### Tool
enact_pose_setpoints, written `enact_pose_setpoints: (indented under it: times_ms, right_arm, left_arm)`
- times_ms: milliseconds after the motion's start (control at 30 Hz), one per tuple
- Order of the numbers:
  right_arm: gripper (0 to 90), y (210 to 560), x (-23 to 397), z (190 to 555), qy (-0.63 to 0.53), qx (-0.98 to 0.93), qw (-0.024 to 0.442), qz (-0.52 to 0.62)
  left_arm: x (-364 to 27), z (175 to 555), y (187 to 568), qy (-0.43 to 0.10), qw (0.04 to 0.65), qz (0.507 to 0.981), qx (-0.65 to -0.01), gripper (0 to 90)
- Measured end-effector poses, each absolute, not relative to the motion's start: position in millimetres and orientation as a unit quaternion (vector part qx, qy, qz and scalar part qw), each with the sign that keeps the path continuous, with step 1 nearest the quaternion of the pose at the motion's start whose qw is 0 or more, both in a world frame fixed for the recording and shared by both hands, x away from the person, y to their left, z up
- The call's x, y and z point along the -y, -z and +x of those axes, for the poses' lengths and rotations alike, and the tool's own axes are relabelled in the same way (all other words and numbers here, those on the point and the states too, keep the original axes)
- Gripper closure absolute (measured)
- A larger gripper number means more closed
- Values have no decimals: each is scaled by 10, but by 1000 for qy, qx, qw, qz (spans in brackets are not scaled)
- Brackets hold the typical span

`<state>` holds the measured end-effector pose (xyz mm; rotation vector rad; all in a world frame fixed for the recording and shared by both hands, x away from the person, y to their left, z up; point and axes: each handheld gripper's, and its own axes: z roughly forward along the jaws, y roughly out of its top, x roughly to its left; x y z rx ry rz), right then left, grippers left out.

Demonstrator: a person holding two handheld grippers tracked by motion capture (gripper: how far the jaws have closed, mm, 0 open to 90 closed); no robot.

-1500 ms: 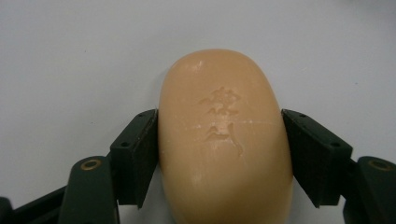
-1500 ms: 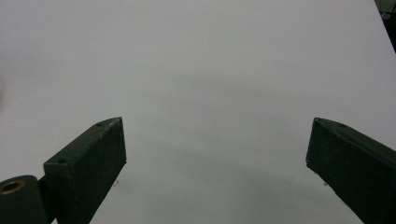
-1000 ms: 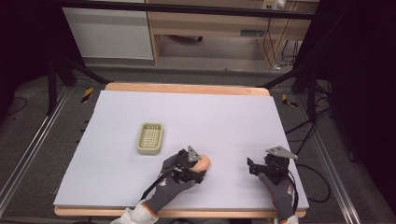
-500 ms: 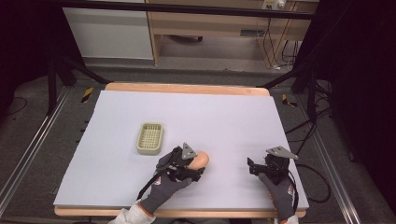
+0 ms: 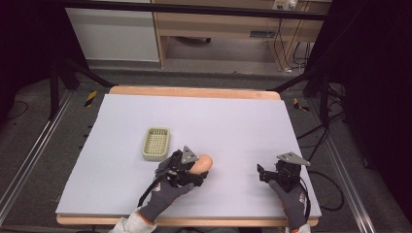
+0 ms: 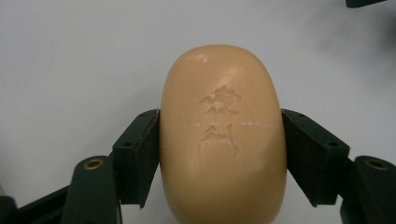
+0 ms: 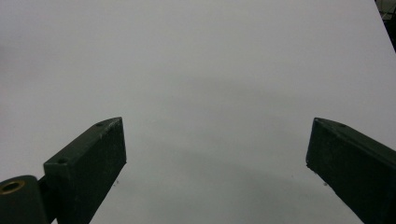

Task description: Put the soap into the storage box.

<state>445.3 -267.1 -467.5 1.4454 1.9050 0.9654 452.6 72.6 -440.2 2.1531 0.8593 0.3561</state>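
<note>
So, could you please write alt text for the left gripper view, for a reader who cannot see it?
A smooth, oval, peach-coloured bar of soap with a stamped emblem on top is clamped at its sides between the two black jaws of the left claw. Beneath it lies the plain pale grey table surface.

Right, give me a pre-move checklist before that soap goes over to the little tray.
1. Grip: left gripper has both jaws pressed on the sides of the soap bar: ok.
2. Grip centred along the bar: jaws sit near its middle: ok.
3. Soap lifted off the table: cannot tell.
4. Tray empty and upright: ok.
5. Path from soap to tray: bare table between them: ok.
6. Right gripper out of the way, jaws wide open over bare table: ok.
</note>
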Motion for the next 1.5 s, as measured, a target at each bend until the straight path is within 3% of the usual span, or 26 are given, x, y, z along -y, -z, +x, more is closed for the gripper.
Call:
enact_pose_setpoints:
  times_ms: [1500]
  right_arm:
    - [54,4668,2666,4447,-361,-709,278,538]
  left_arm:
    - [-1332,4664,3990,-191,428,791,-394,315]
